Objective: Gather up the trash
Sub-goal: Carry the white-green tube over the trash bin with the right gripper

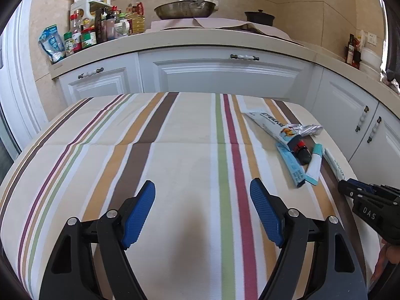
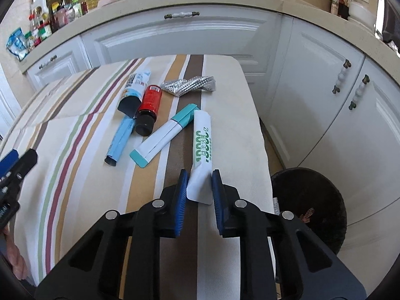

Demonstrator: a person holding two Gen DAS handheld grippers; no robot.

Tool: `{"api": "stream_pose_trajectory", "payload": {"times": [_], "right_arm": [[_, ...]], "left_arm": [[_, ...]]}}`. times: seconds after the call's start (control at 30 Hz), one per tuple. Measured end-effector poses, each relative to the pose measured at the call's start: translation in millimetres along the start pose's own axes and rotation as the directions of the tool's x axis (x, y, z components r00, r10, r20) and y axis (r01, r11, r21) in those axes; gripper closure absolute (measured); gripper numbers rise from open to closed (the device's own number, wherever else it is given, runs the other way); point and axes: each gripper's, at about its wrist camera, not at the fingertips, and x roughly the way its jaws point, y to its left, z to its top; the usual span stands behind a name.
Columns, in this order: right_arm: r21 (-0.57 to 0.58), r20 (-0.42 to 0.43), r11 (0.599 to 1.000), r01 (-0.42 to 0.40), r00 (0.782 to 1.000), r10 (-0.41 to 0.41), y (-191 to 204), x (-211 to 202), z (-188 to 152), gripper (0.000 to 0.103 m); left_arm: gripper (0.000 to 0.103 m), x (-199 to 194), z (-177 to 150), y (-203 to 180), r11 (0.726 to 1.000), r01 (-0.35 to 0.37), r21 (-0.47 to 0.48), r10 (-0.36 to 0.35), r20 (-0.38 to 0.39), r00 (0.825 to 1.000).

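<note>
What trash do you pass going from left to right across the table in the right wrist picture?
Blue box → red-labelled bottle → white and teal box → white packet with green print, in the right gripper.

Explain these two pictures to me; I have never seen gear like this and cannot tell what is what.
No robot here: a person holds a two-finger gripper in each hand, each with a wide-angle camera looking along its fingers. One picture is from the left gripper, the other from the right gripper.

Both look down at a striped cloth on a table in a kitchen. On it lies trash: a tube, a red bottle, a foil strip, a blue sachet, a teal sachet and a white sachet.

The left gripper is open and empty. The right one has the near end of the white sachet between its blue pads, closed on it. Beside the table stands a dark bin.
</note>
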Motion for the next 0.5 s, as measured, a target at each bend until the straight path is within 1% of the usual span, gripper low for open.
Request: {"api": "stream_pose_trajectory", "payload": {"times": [0.37,0.5], "right_arm": [[0.028,0.089,0.999,-0.034,0.996,0.031,-21,-29,-4,0.084],[0.037,0.123,0.999,-0.025,0.992,0.02,-33,-40,-4,0.084]], "left_arm": [[0.027,-2,-1,-33,0.999,0.022,0.046,-0.022,0.0,1.0],[0.027,0,-2,-49,0.997,0.033,0.072,-0.033,-0.004,0.999]]}}
